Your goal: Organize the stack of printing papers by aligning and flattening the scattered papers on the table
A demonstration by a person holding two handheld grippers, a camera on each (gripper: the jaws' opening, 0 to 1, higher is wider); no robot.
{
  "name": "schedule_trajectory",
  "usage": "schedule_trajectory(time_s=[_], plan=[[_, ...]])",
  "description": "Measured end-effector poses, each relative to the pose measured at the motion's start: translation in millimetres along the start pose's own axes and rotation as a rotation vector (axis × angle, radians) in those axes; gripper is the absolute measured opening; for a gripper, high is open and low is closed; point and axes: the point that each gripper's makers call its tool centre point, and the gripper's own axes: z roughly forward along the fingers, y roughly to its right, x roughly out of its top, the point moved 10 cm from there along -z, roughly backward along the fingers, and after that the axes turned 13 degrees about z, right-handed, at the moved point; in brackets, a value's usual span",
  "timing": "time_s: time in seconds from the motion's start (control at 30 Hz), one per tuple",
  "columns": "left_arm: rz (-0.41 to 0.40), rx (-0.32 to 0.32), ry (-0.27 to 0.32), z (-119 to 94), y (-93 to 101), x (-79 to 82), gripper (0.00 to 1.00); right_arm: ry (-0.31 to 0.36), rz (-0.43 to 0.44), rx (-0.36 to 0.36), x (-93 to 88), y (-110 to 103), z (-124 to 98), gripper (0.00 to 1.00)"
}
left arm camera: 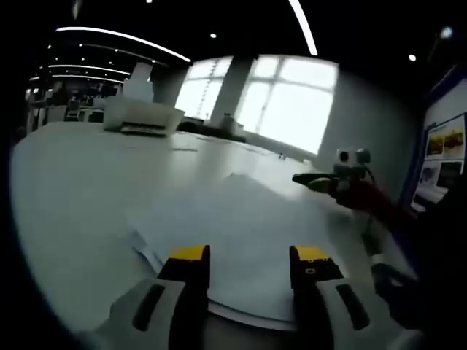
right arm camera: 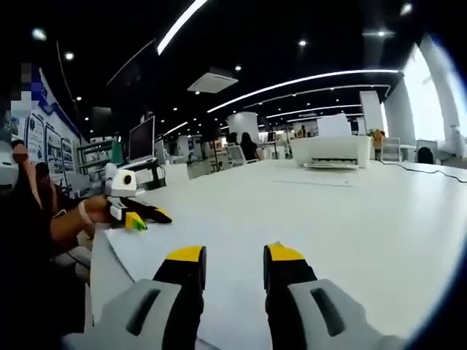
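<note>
Both my grippers hover low over the white table (right arm camera: 408, 219), neither one holding anything. My left gripper (left arm camera: 249, 257) has its jaws released, with a clear gap between the yellow tips, and the papers (left arm camera: 241, 219) lie just beyond them toward 12 o'clock: a loose, fanned stack with sheet corners poking out at about 9 o'clock in the left gripper view. My right gripper (right arm camera: 235, 257) is likewise unclenched, jaws apart, and in its view the paper edge (right arm camera: 98, 273) runs at about 8 o'clock. A printer (right arm camera: 332, 151) sits far off at 1 o'clock, well apart from the work. Judgement: the stack is not yet squared. To do this step well I should bring the two grippers in against opposite edges of the stack, keep the jaws low and level with the table, nudge the stray corners inward gently, then press down flat so that no sheet buckles.
</note>
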Motion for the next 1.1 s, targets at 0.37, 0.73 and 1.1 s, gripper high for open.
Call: schedule_trajectory(time_s=[0.37,0.73,1.1], plan=[[0.028,0.014,0.022,-1.8,-0.6,1.1,0.55,0.08,-0.067,-0.121,-8.6,4.6,-24.3,0.59],[0.027,0.025,0.038,-13.3,3.4,1.6,0.61,0.075,-0.05,-0.141,-12.5,-9.8,-44.3,0.56],[0.062,0.092,0.059,-61.6,18.5,9.1,0.67,0.041,-0.102,-0.165,-9.3,-34.2,-65.6,0.49]])
